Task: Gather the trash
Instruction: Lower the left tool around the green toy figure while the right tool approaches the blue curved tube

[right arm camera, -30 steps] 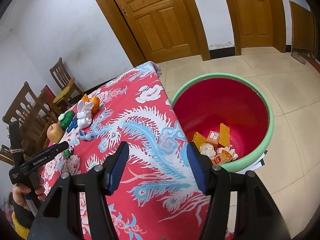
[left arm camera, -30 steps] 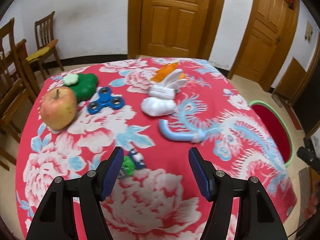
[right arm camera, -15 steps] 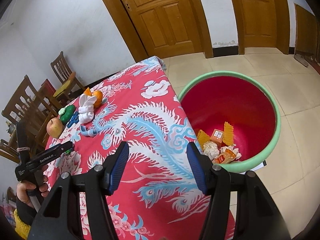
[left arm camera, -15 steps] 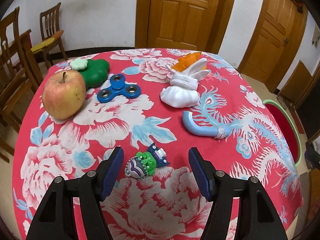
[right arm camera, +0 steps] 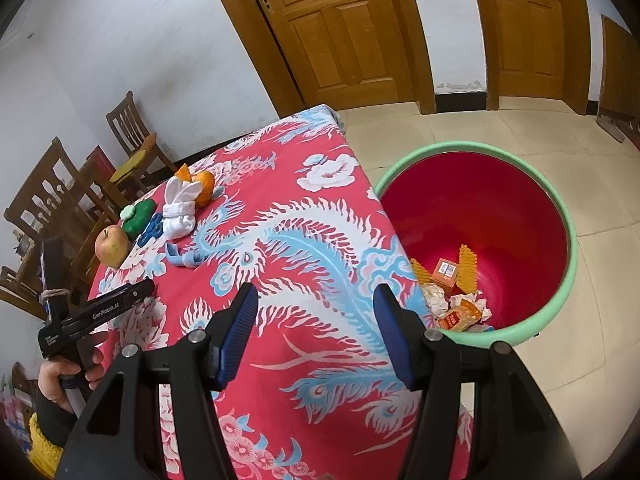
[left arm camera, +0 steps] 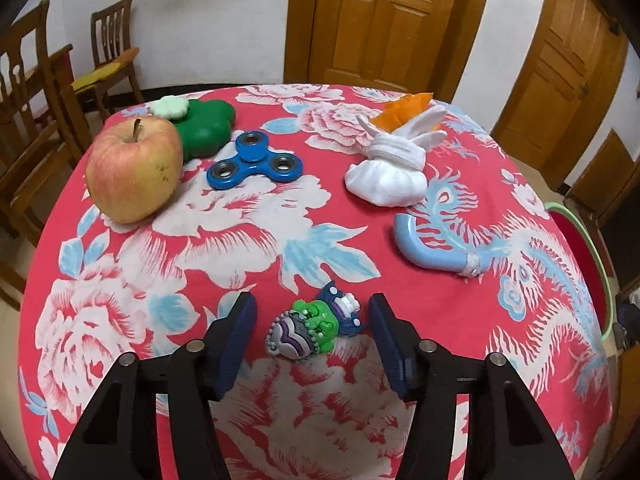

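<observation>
A small toy charm [left arm camera: 314,328] (glossy green-and-purple plastic, knobbly) is bracketed on the flowered tablecloth [left arm camera: 240,248] by the left gripper [left arm camera: 312,330], whose jaws have just been closing, not yet touching it. Further closing, then lifting, is called for. The right gripper [right arm camera: 316,330] is held open, empty, beside the red bin [right arm camera: 568,276].

Red floral tablecloth [left arm camera: 248,240], blue spinner [left arm camera: 254,160], red-lined green bin [right arm camera: 556,308]

I see only a sliver of the bin [left arm camera: 592,240] at the edge. The wrappers [right arm camera: 460,312] in it are too crumpled to read.
</observation>
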Demonstrator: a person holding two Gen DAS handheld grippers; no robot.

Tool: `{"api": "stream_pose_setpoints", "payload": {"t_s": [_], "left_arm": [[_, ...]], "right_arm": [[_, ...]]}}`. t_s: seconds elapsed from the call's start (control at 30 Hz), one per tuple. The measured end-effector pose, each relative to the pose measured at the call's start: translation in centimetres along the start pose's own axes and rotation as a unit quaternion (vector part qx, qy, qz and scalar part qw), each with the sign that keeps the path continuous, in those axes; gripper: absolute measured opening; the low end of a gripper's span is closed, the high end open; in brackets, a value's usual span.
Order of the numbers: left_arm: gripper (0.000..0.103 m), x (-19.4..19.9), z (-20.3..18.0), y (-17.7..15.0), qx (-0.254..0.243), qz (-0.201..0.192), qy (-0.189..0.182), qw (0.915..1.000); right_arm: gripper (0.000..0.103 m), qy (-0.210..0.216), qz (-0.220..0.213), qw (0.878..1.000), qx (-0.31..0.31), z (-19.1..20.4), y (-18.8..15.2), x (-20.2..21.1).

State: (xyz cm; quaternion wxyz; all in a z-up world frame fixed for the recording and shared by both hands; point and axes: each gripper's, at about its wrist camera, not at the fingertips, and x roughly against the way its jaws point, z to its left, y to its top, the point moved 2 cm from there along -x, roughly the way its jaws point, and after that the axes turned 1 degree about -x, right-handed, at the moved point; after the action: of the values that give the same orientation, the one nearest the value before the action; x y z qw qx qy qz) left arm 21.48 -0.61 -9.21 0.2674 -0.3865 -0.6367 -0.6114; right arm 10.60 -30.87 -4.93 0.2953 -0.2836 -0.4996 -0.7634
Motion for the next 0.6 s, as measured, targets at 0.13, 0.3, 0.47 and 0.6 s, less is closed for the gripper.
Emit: {"api": "stream_pose_setpoints", "payload": {"t_s": [0.13, 0.3, 0.47, 0.6], "left_arm": [[0.048, 0.2, -0.2, -0.1, -0.007, -0.004, -0.007, 0.9999], [0.046, 0.7, -0.1, -0.1, 0.001, -0.009, -0.020, 0.9998], [0.046, 1.9, 0.4, -0.1, 0.014, -0.022, -0.022, 0.9994], [0.046, 3.0, 1.3, -0.3, 0.030, -0.030, -0.019, 0.9989]], "right_arm": [[0.061, 0.003, 0.005, 1.000, 0.008, 0.6, 0.0, -0.4], [0.061, 0.009, 0.011, 1.000, 0.028, 2.0, 0.2, -1.1], [0.061, 0.017, 0.021, 0.998, 0.059, 3.9, 0.4, -2.2], [0.061, 0.026, 0.035, 0.995, 0.090, 6.1, 0.7, -3.7]]}}
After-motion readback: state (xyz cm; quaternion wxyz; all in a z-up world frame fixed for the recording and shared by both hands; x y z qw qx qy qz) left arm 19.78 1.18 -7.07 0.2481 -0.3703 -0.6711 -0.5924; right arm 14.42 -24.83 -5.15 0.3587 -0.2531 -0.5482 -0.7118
